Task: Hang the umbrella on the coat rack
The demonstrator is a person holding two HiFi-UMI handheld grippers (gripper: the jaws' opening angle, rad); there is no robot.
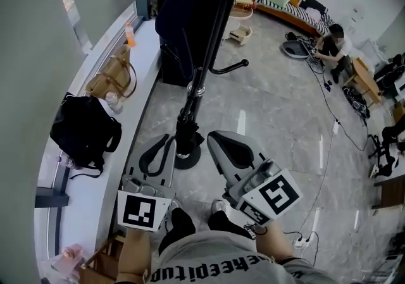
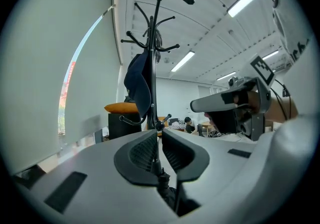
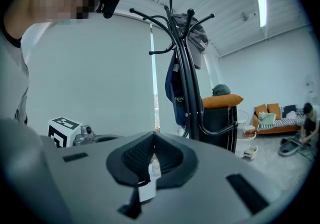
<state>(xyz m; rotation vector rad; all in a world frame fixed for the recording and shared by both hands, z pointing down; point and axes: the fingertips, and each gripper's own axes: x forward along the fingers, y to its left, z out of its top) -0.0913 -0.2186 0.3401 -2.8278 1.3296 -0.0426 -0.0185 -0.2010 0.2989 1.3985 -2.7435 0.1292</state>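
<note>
The black coat rack [image 1: 201, 67] stands right in front of me, its round base [image 1: 187, 160] on the floor between both grippers. A dark blue garment [image 2: 139, 83] hangs on it, and a cap [image 3: 197, 33] sits higher up. My left gripper [image 1: 169, 140] points level at the pole, and its jaws [image 2: 159, 135] are nearly together on a thin black end of the umbrella [image 2: 161, 180]. My right gripper [image 1: 212, 139] is shut [image 3: 152, 138] on a small white piece with a white tag [image 3: 146, 188]. The rest of the umbrella is hidden under the grippers.
A curved lower hook [image 1: 229, 67] sticks out from the pole to the right. On the window ledge at left lie a black bag [image 1: 85, 128] and a tan handbag [image 1: 114, 74]. A person [image 1: 332, 42] sits on the floor far right among cables [image 1: 342, 124]. A power strip [image 1: 304, 238] lies near my right foot.
</note>
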